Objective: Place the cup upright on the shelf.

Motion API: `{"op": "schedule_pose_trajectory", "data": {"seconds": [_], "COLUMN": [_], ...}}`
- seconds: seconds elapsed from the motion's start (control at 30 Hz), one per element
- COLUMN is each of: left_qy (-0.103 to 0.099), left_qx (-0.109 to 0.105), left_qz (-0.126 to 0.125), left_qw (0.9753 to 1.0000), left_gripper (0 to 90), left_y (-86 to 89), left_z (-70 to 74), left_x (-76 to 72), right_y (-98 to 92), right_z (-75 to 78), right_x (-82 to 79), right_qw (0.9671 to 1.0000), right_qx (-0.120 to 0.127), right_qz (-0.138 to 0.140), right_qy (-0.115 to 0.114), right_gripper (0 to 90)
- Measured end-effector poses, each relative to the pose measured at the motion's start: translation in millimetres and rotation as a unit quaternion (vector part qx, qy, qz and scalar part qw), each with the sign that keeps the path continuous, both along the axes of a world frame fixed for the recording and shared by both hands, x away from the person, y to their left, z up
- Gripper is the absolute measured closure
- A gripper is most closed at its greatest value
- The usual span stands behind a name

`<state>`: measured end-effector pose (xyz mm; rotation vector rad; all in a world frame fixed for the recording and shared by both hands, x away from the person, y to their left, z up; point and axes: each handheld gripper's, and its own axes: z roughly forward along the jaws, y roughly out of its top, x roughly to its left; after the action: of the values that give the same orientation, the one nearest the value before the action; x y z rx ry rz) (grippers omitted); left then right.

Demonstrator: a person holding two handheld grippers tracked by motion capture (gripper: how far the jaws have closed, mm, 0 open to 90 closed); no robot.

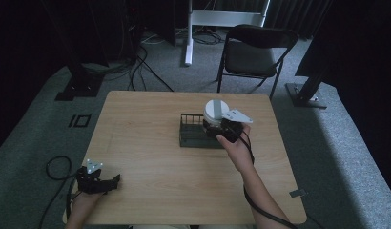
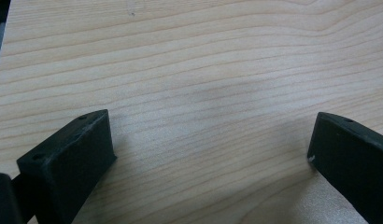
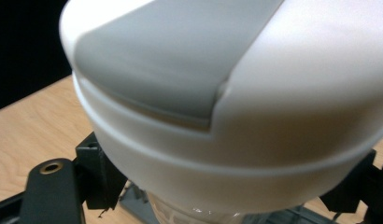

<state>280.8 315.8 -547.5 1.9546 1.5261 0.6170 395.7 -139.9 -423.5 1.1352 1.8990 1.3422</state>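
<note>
At the near left corner of the wooden table (image 1: 150,171), the left gripper (image 1: 99,182) is held low over the board by the person's left hand (image 1: 83,202). In the left gripper view its two black jaws are seen spread wide, with nothing between them but pale, straight-grained wood. A grey three-cornered plate is carried on top of it, and a black cable is looped on the carpet (image 1: 31,143) beside it.

Farther in, right of centre, the right gripper (image 1: 221,129) is held by the right hand (image 1: 237,149), and its jaws are closed on either side of a white container (image 1: 215,110). The container is round and smooth, apparently of plastic, with a broad white lid crossed by a flat grey band (image 3: 171,56); a ridge runs round the lid's edge. It is held upright, its long axis vertical and the lid facing up. Below the lid, in the right gripper view, a clearer lower body seems to be visible, though this part is blurred and largely cut off.

The container is held over the right end of a dark wire basket (image 1: 190,131), rectangular and open-topped; whether it touches the basket cannot be told.

Beyond the table a black folding chair (image 1: 253,52) is stood on the carpet.
</note>
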Motion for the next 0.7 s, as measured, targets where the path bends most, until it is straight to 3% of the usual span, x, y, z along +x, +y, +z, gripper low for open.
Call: {"op": "schedule_pose_trajectory", "data": {"seconds": [0.3,0.7], "left_qy": [0.0,0.0], "left_qx": [0.0,0.0], "left_qz": [0.0,0.0], "left_qw": [1.0,1.0], "left_gripper": [0.6,0.6], "left_y": [0.0,0.1], "left_z": [0.0,0.0], "left_x": [0.0,0.0], "right_y": [6.7,12.6], "right_z": [-2.7,-27.7], "right_x": [20.0,39.0], "right_qw": [0.9987,0.9954], "right_qx": [-0.01,-0.017], "right_qz": [-0.046,-0.071], "right_qy": [0.019,0.063], "right_gripper": [18.5,18.5]}}
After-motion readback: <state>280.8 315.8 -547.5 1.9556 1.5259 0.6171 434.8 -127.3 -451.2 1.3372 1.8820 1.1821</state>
